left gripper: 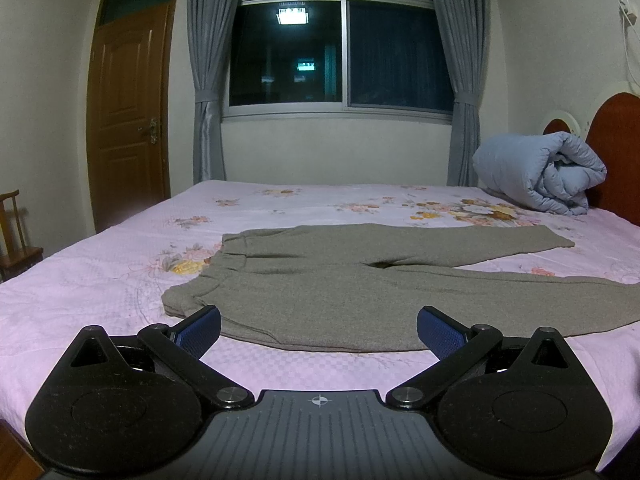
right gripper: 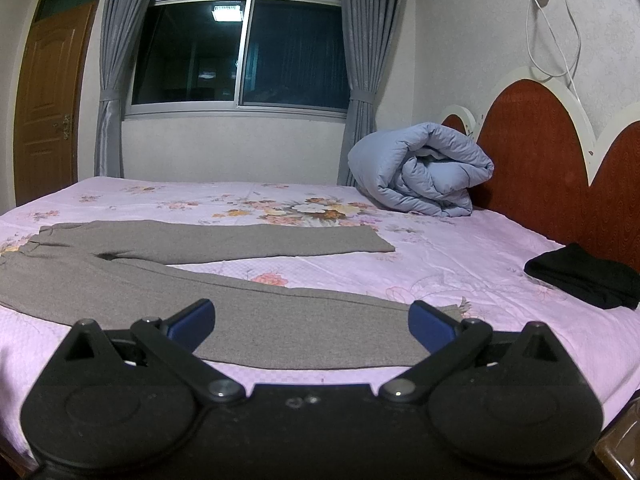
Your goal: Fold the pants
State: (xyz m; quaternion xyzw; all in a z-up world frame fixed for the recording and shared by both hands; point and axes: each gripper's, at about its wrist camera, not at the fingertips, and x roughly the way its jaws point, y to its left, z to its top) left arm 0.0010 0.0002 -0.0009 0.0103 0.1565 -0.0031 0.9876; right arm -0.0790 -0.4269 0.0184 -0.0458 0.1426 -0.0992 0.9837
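Observation:
Grey pants (left gripper: 320, 292) lie flat on the pink floral bed, waistband to the left, both legs spread apart and running to the right. My left gripper (left gripper: 318, 326) is open and empty, hovering just in front of the hip part of the near leg. In the right wrist view the pants (right gripper: 280, 320) show their two legs, the far leg ending near the bed's middle. My right gripper (right gripper: 312, 320) is open and empty, just in front of the near leg close to its cuff.
A rolled light-blue duvet (right gripper: 420, 168) sits at the head of the bed by the red headboard (right gripper: 532, 152). A folded black garment (right gripper: 584, 276) lies at the right. The pink bed sheet (left gripper: 100, 280) spreads around. A wooden door (left gripper: 128, 120) and a chair (left gripper: 16, 236) stand at the left.

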